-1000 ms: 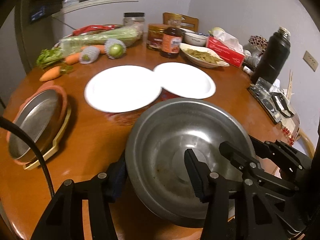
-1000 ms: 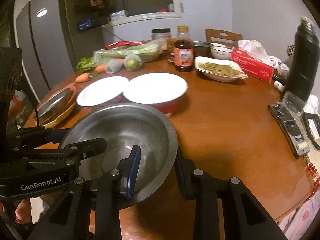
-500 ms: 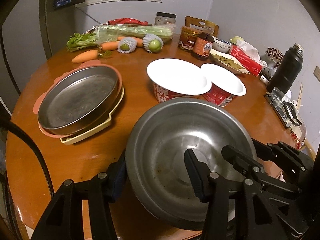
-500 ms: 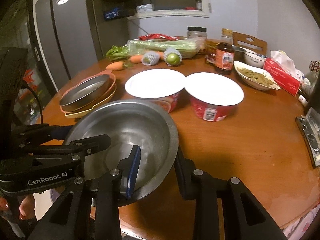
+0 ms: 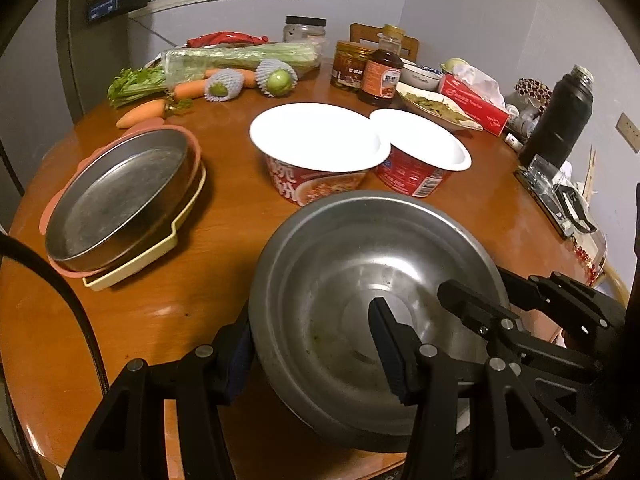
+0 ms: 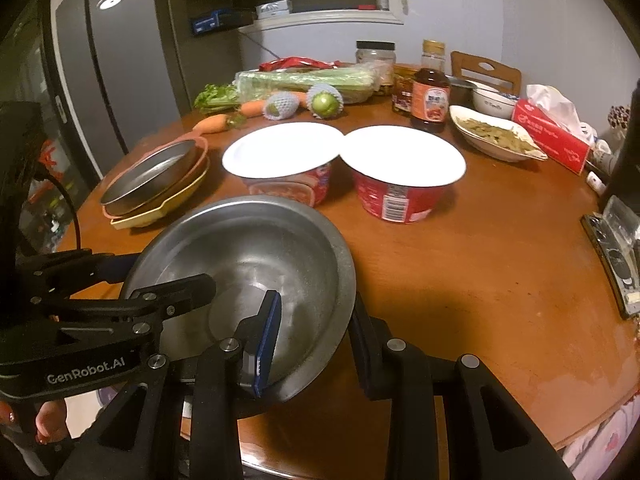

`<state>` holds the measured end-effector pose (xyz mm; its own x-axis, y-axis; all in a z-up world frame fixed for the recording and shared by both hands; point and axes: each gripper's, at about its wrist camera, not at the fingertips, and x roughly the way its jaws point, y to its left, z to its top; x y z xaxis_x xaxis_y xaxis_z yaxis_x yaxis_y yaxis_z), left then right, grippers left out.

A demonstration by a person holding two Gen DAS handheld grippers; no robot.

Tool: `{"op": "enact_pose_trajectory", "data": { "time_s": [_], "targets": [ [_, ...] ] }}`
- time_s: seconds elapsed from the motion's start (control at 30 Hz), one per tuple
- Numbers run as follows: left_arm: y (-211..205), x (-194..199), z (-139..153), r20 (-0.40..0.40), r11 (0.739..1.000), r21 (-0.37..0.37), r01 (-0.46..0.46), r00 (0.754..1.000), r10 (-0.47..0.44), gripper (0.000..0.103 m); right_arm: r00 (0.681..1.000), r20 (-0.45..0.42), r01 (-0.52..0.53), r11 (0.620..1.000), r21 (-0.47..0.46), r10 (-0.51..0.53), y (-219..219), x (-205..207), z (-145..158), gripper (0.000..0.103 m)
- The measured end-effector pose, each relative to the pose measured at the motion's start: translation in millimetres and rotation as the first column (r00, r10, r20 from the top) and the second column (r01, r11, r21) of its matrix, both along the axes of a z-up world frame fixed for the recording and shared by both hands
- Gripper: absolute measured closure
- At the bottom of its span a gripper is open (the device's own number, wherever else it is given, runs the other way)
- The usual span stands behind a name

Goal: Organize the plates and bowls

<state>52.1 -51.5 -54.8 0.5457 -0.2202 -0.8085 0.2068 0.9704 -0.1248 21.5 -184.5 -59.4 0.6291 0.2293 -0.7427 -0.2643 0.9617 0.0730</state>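
Both black two-finger grippers, left gripper [image 5: 316, 344] and right gripper [image 6: 314, 330], angle downward, fingers clamped across opposite rims of one steel bowl [image 5: 360, 276].

Dim warm indoor light in both views; soft glare on the glossy worktop [image 5: 500, 208] toward 3 o'clock, and sheen inside the steel bowl [image 5: 360, 272], which is sharp with no motion blur. Heavy fisheye: black vignette at every corner, straight lines bowing at the rim, and the fridge [image 6: 100, 80] at 10 o'clock curves hard. Black tongs at 6 o'clock read as near-silhouettes, dark shadow under the bowl; noise and colour fringing grow toward the edges.
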Motion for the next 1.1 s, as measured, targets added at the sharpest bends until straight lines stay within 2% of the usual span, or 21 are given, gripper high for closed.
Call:
{"op": "enact_pose_trajectory", "data": {
  "time_s": [0.57, 1.1],
  "targets": [
    [-2.4, -4.6, 3.0, 0.012, 1.000, -0.011, 0.024, 1.000, -0.024, 0.048, 1.000, -0.026, 0.017, 0.999, 0.048, -0.016, -13.6, -0.2, -1.5, 0.066],
    [10.9, -2.1, 12.5, 0.032, 1.000, -0.018, -0.014, 0.999, 0.014, 0.045, 0.998, 0.032, 0.055, 0.996, 0.071, -0.057, -23.8, -2.5, 13.9, 0.056]
  ]
}}
